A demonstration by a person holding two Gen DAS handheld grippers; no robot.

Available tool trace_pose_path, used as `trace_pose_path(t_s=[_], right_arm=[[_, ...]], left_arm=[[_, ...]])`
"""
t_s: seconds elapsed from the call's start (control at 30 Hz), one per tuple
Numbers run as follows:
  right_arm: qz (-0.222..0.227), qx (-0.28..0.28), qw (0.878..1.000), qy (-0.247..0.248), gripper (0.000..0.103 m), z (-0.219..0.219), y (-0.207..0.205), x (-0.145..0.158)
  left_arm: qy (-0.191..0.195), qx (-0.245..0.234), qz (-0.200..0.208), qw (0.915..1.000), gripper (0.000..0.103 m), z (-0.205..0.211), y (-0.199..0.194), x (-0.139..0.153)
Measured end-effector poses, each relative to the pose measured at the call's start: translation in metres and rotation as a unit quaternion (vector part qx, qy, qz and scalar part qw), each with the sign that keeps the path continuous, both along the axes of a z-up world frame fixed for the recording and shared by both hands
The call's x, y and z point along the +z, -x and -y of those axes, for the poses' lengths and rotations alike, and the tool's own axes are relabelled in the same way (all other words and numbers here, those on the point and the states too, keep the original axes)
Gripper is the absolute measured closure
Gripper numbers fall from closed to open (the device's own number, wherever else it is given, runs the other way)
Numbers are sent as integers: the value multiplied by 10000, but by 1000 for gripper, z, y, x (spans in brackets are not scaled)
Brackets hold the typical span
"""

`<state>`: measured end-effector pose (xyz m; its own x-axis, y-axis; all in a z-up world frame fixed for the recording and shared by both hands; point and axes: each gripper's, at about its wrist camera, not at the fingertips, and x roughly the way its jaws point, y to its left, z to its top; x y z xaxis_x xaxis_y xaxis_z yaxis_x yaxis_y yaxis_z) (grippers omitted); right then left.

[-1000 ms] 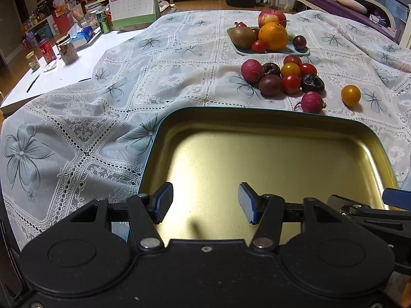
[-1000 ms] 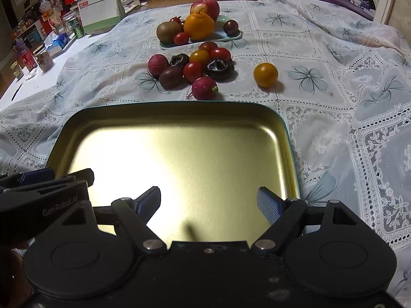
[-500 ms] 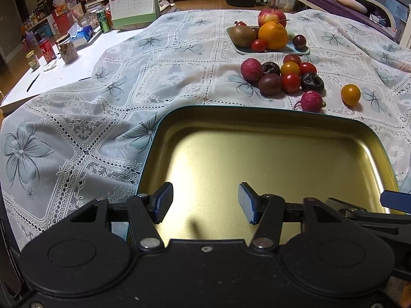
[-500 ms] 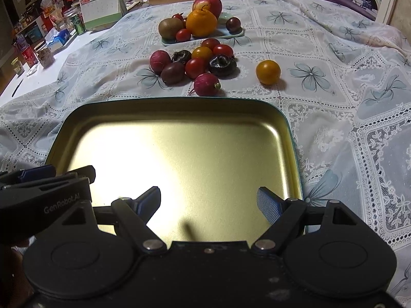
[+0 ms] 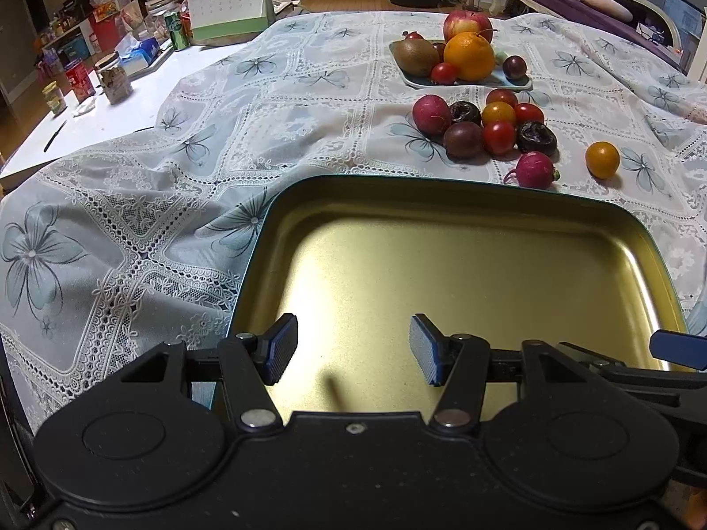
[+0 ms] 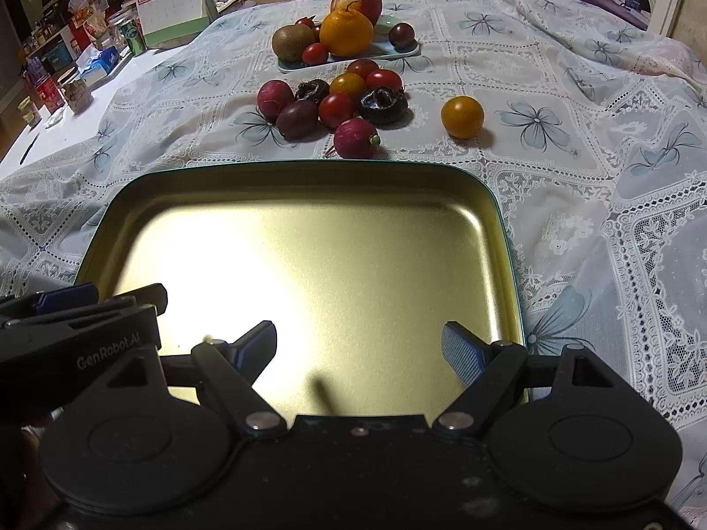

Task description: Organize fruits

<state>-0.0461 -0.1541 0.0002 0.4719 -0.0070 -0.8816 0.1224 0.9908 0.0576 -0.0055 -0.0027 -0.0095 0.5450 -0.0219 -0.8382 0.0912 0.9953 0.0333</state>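
An empty gold metal tray (image 5: pixel 442 203) (image 6: pixel 503 238) lies on the lace tablecloth just ahead of both grippers. Beyond it lies a cluster of small red, yellow and dark fruits (image 5: pixel 486 126) (image 6: pixel 338 101), a radish-like pink one (image 5: pixel 532 170) (image 6: pixel 355 138) nearest the tray, and a lone orange fruit (image 5: pixel 602 159) (image 6: pixel 461 116) to the right. Farther back a pale plate (image 5: pixel 517 84) (image 6: pixel 397 51) holds an orange, an apple, a kiwi and small fruits. My left gripper (image 5: pixel 351 349) and right gripper (image 6: pixel 360 351) are open and empty over the tray's near edge.
A desk calendar (image 5: pixel 229 2) (image 6: pixel 170 6), a green can (image 5: pixel 176 35), jars and boxes stand on the bare white table part at far left. The tablecloth (image 6: pixel 618 176) is wrinkled at the right. A sofa and shelves lie beyond the table.
Both grippers have edged slightly forward and upward over the tray; the fruits sit a little lower in view. The jaws have not changed.
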Motion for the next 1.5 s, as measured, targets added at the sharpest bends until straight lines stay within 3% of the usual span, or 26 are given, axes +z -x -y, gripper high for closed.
trace_pose_path(t_s=[1.17,1.5], right_arm=[[-174,5,9998,49,18,0,-5,-5],[1,68,9988,483,21,31,-42,17]], left_arm=[[91,-175,-96,9998,43,2,-3,-2],[326,-293,-274,9987,42,-1,-42,18]])
